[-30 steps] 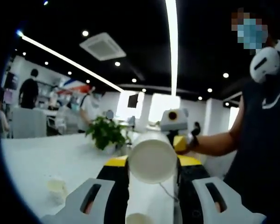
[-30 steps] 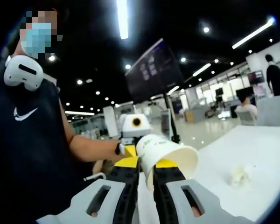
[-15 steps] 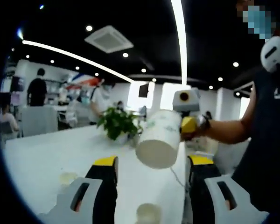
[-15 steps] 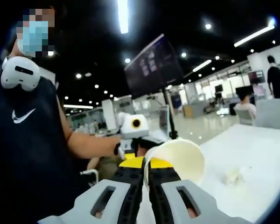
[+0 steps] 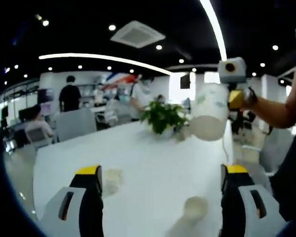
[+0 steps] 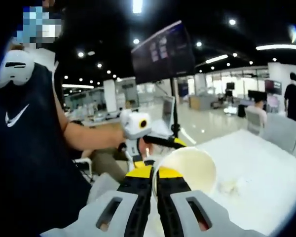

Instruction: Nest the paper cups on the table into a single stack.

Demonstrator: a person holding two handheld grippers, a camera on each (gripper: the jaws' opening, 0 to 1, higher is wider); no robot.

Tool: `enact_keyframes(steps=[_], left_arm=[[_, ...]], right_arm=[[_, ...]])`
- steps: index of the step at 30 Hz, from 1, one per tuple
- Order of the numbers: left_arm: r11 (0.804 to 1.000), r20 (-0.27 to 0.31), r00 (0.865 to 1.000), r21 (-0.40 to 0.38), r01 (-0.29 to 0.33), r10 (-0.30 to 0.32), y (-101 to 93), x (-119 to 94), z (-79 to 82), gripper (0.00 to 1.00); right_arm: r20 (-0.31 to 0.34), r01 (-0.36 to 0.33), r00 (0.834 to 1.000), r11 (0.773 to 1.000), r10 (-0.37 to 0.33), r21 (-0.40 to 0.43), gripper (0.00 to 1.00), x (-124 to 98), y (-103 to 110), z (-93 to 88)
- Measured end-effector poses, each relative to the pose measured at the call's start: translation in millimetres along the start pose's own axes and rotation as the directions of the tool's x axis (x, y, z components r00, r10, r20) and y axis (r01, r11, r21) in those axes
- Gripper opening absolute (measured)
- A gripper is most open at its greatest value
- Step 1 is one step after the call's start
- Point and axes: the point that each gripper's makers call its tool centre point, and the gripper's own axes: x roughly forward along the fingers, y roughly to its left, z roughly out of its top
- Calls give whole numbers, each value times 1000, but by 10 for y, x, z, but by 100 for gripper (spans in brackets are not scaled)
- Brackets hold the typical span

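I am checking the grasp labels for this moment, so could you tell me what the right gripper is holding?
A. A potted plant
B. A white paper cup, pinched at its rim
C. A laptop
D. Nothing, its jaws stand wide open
B: in the right gripper view the right gripper has its jaws closed on the rim of the paper cup, whose open mouth faces the camera.
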Motion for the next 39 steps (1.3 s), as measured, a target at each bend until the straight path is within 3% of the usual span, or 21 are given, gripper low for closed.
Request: enact_keyframes(steps=[4, 9, 13, 15, 17, 21, 24, 27, 31, 33, 35, 39], left_arm=[[990, -89, 987, 69, -126, 132, 262, -96, -265, 98], [985, -75, 983, -7, -171, 170, 379, -218, -413, 98], [977, -58, 976, -36, -210, 208, 455, -324, -482, 98], [974, -29, 979, -98, -203, 201, 430, -366, -473, 98], [974, -26, 978, -87, -208, 207, 436, -410, -499, 98], [971, -72, 973, -80, -224, 218, 472, -440, -647, 98], [973, -72, 974, -69, -221, 216, 483, -423, -686, 98], [975, -76, 975, -62, -214, 210, 486, -408, -697, 98], [977, -75, 976, -56, -207, 203, 498, -420, -700, 98], [976, -78, 976, -61, -208, 203, 507, -426, -710, 98], [975, -76, 976, -75, -208, 203, 508, -429, -713, 98], [973, -74, 974, -76, -217, 212, 513, -429, -699, 98]], right_arm=[[-103, 34, 994, 999, -38, -37, 0, 26, -38, -7], [-236, 46, 970, 995, -65, -85, 0, 81, -65, -93], [-349, 42, 933, 990, -88, -138, 0, 120, -61, -184], [-408, 22, 909, 985, -91, -170, 0, 147, -53, -221], [-454, 5, 887, 984, -85, -176, 0, 164, -33, -244], [-545, -35, 835, 981, -77, -191, 0, 211, 32, -272], [-583, -46, 809, 979, -81, -199, 0, 253, 43, -301], [-635, -39, 766, 978, -102, -204, 0, 246, 4, -363], [-654, -48, 749, 977, -102, -208, 0, 279, 24, -355], [-682, -71, 723, 972, -106, -226, 0, 286, 47, -383], [-696, -79, 710, 970, -107, -229, 0, 298, 60, -400], [-709, -87, 697, 970, -104, -228, 0, 325, 79, -428]])
